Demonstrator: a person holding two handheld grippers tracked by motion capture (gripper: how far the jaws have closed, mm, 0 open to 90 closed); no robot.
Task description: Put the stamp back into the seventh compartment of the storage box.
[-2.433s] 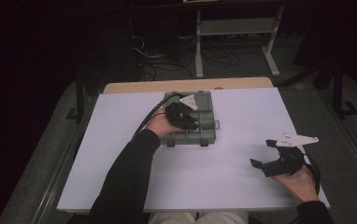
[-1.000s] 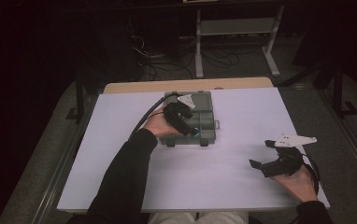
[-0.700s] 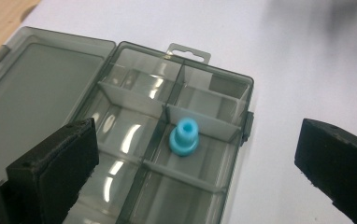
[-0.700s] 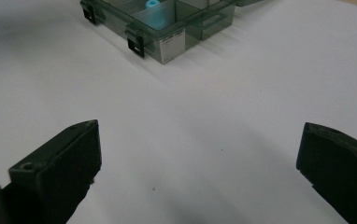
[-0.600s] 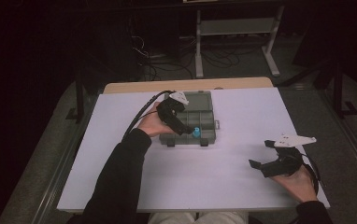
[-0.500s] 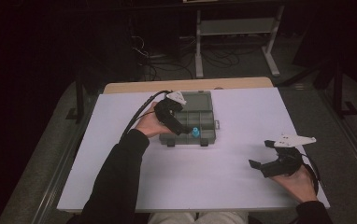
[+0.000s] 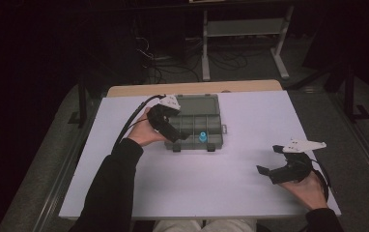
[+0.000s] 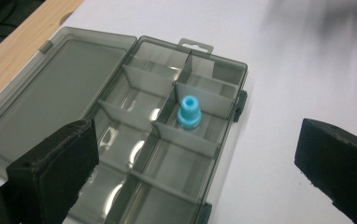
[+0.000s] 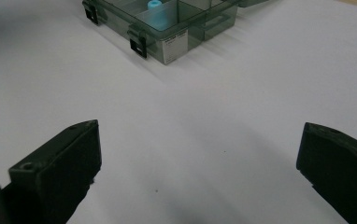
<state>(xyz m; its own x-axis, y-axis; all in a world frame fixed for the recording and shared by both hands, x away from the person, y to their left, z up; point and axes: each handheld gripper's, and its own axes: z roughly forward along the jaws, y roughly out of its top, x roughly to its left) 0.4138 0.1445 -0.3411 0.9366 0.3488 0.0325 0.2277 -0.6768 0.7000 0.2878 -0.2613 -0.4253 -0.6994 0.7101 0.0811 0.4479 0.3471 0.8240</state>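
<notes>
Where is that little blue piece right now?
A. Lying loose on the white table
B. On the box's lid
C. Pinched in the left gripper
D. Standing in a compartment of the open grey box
D: the blue piece stands upright between dividers inside the grey box, untouched by any gripper.

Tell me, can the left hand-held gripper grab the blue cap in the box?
Probably yes. The lid is open, the blue cap stands upright alone in its compartment of the box, and the left hand-held gripper sits close by with jaws wide apart and nothing between.

Small blue plastic stepped cap (image 8: 189, 112): upright, open end up. Stands in a middle compartment of the open smoky-grey transparent plastic organiser box (image 8: 134, 70), latch-side row.
</notes>
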